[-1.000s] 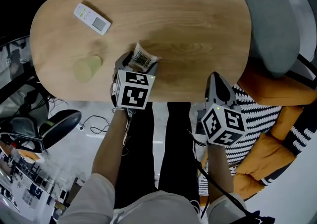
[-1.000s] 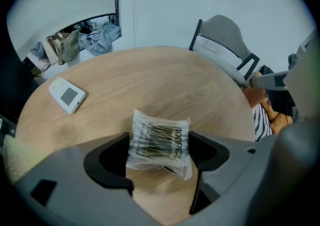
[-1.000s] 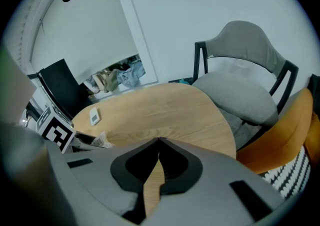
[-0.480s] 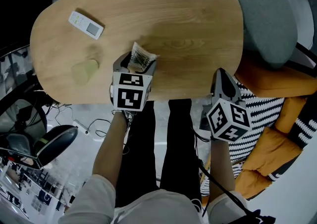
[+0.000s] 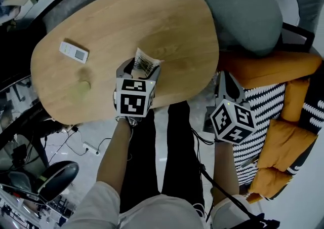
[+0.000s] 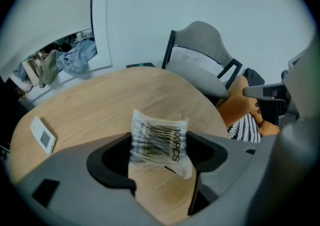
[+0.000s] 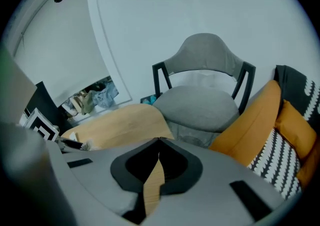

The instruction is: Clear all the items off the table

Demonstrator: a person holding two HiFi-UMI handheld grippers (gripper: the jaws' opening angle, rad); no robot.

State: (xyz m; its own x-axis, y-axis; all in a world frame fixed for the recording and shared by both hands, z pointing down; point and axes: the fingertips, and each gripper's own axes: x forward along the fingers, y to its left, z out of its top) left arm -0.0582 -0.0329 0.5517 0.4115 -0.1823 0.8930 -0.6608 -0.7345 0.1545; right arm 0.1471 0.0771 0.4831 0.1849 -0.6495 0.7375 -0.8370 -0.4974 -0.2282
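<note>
Squarely in the left claw [image 6: 160, 156] sits the clear packet [image 6: 158, 137] with its barcode. The jaws have just closed in on it and now press its sides, over the near part of the wooden surface [image 5: 152, 15]. Farther left lie a white remote [image 5: 74, 52] and a pale round disc [image 5: 82, 87], well apart from the packet. Off the surface's edge, near the orange cushion [image 5: 268, 68], the right claw [image 7: 158, 142] is pinched together on nothing.

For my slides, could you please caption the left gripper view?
The left gripper, its jaws having just been closing, grips a clear barcoded packet over the wooden table; a white remote lies at left.
</note>
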